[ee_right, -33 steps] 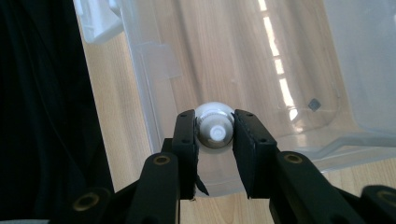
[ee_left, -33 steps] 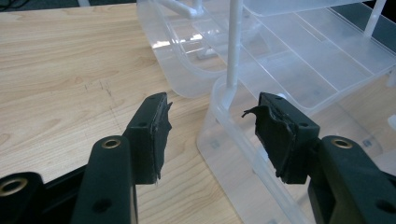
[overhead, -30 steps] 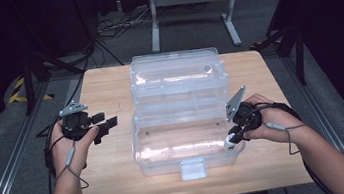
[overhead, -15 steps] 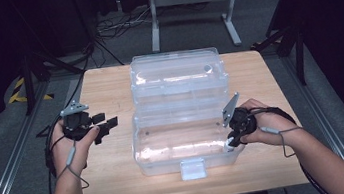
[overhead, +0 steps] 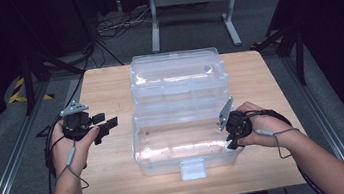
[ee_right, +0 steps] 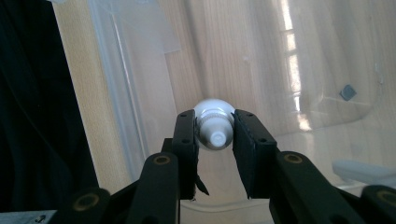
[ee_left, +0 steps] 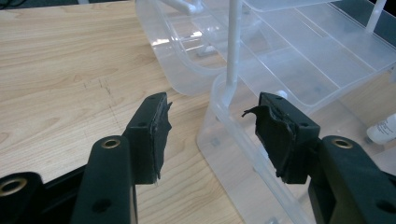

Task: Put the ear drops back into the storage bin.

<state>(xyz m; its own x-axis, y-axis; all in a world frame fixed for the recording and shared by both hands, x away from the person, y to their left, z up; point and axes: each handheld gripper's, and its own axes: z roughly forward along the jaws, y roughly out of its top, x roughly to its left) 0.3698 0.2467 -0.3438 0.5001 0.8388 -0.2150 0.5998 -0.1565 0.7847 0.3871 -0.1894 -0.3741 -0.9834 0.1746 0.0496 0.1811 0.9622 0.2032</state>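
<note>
A clear plastic box (overhead: 141, 146) stands open in the middle of the wooden table (overhead: 103, 88), its tiered tray section (overhead: 177, 73) raised behind the lower bin. My right gripper (overhead: 229, 140) dips into the bin's right end, shut on a small white bottle (ee_right: 212, 109) whose cap points back at the camera. In the right gripper view the two jaws (ee_right: 214, 122) press on the bottle's neck from both sides. My left gripper (overhead: 105, 126) hovers left of the box, open and holding nothing. In the left gripper view, its jaws (ee_left: 210, 128) frame the bin's corner, and the white bottle (ee_left: 383, 130) shows at the right edge.
The box's front latch (overhead: 193, 169) hangs near the table's front edge. A metal stand (overhead: 188, 4) and cables lie on the floor beyond the table. Bare wood lies left of the box, under the left hand.
The right hand has sunk a little with the bottle, lowering it into the bin's right end. The left hand has kept still.
</note>
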